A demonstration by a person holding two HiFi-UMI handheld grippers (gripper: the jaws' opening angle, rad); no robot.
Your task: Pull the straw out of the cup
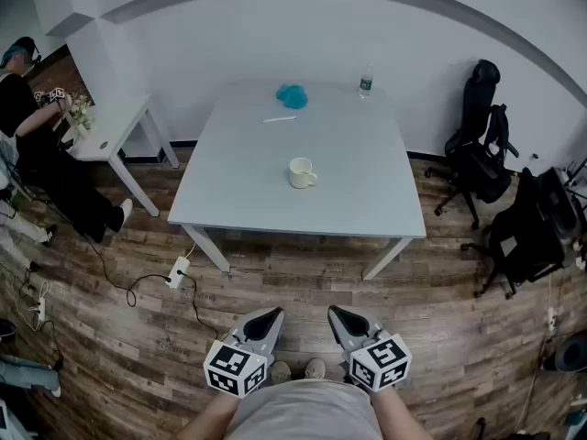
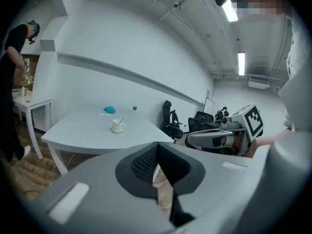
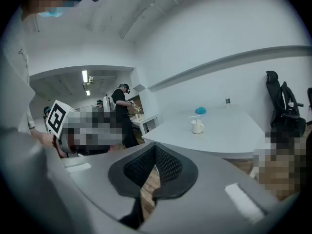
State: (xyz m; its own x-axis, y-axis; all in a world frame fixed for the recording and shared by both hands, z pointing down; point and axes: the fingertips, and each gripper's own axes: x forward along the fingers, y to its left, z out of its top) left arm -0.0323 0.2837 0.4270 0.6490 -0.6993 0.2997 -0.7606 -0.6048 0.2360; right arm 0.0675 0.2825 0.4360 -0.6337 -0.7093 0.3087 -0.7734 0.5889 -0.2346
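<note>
A white cup [image 1: 301, 172] stands near the middle of the pale grey table [image 1: 238, 200]. In the left gripper view the cup [image 2: 117, 126] has a thin straw [image 2: 121, 121] sticking up out of it. The right gripper view shows the same cup [image 3: 197, 126] far ahead. Both grippers hang low in front of my body, well short of the table's front edge. My left gripper [image 1: 272, 313] and right gripper [image 1: 336, 313] have their jaws together, with nothing between them. The closed tips also show in the left gripper [image 2: 157, 145] and right gripper [image 3: 155, 148] views.
On the far part of the table lie a blue cloth [image 1: 293, 95], a clear bottle [image 1: 366, 80] and a thin white stick [image 1: 280, 119]. A person stands at a small white side table [image 1: 115, 126] to the left. Black office chairs [image 1: 477, 145] crowd the right. A power strip [image 1: 178, 271] and cable lie on the wooden floor.
</note>
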